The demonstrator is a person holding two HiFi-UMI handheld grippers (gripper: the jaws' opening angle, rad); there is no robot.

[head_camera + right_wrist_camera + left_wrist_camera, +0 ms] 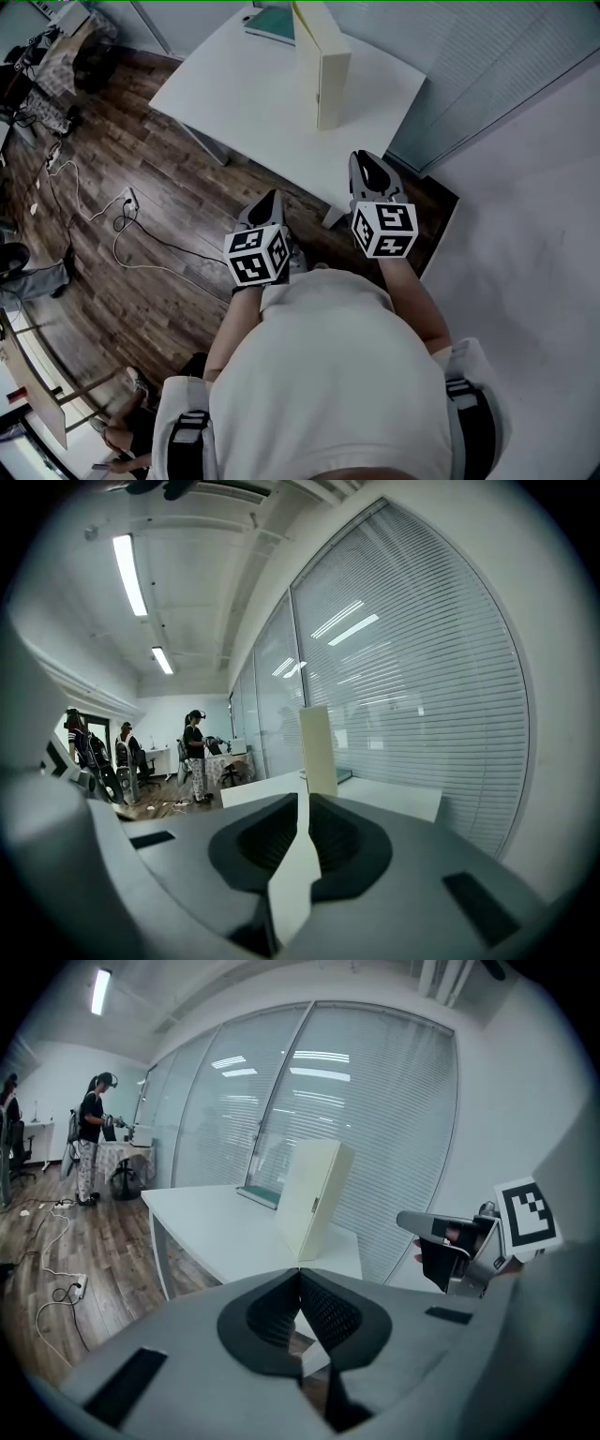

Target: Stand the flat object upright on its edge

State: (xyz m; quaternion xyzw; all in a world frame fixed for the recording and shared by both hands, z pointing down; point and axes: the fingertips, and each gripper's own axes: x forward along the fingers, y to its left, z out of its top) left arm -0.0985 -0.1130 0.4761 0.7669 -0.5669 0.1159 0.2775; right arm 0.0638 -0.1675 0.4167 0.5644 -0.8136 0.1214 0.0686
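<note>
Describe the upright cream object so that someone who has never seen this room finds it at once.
Look at the white table beside the glass wall with blinds. Towards its far end stands a pale cream slab, upright on its edge. Its only neighbour, a teal-topped item, lies flat behind it, so the slab is the one thing that rises tall off the tabletop.

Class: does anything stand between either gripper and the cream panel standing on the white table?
Nothing visible does. Only bare table and floor lie between the left gripper, the right gripper and the cream panel; the teal book lies beyond it.
</note>
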